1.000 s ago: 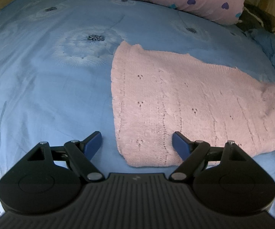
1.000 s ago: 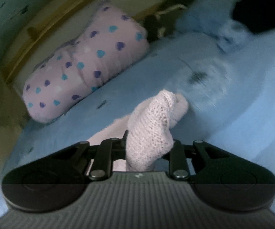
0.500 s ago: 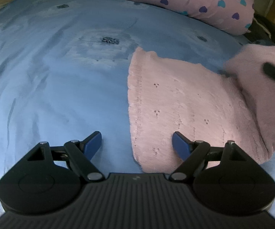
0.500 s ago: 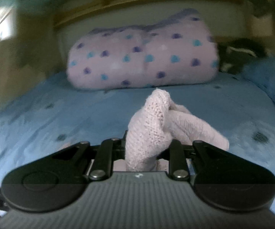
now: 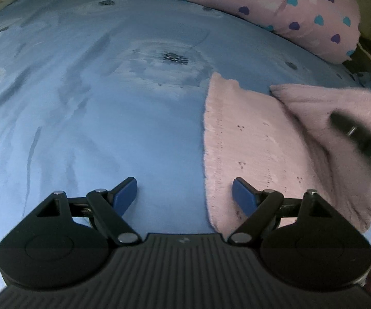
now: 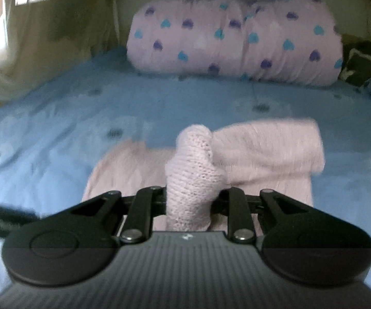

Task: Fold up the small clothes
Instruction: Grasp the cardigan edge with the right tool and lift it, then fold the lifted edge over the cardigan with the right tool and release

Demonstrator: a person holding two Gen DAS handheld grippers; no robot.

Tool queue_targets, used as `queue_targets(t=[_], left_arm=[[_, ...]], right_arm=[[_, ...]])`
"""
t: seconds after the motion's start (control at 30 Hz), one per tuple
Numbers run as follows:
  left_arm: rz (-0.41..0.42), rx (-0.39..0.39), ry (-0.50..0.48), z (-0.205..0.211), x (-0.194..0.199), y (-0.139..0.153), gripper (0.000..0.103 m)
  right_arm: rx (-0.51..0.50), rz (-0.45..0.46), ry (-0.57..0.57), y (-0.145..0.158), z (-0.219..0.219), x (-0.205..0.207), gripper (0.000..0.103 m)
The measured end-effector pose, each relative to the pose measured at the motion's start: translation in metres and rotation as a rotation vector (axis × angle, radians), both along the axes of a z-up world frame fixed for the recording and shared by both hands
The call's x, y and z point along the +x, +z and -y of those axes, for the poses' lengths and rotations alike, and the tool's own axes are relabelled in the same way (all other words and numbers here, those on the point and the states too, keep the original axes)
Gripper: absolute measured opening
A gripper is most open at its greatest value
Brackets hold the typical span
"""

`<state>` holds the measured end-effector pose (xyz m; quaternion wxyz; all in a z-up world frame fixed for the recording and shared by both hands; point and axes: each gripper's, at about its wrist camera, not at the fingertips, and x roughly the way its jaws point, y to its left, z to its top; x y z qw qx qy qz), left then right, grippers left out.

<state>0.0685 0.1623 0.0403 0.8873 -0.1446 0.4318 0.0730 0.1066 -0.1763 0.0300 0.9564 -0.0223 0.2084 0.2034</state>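
Left gripper [image 5: 184,195]: hovered low over the bed, its jaws spread wide with nothing between them; the blue pad of one finger [image 5: 242,195] sat over the near edge of the garment, the other over bare sheet.
Right gripper [image 6: 190,200]: clamped shut on a bunched end of the pink knit garment [image 6: 193,170], which stood up between its jaws.
Pink knit garment [image 5: 257,154]: lay on the blue bedsheet [image 5: 87,108], right of the left gripper; its far right part was lifted and doubled back over the flat part, blurred in both views.
Right gripper in the left view [image 5: 360,139]: a dark blurred bar over the raised fold.
Pillow [image 6: 237,38]: pink with blue and purple hearts, at the head of the bed, well apart from the garment.
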Motion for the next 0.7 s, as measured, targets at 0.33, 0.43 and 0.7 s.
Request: queue_targets(t=[0.33,0.43,0.7], left_arm=[[0.000,-0.051,0.094,-0.031,-0.003,-0.001,0.085],[0.001,-0.056,0.107,-0.037,-0.003,-0.001,0.085],[0.052,-0.076,0.100,-0.034,-0.006,0.007,0.085]], right_arm=[[-0.213,0.087,0.322,-0.018,-0.059,-0.036,0.024],[-0.222,0.071,0.350,-0.036,-0.059,-0.042,0.025],[-0.080,-0.008,0.395,-0.027,-0.035,-0.048,0.042]])
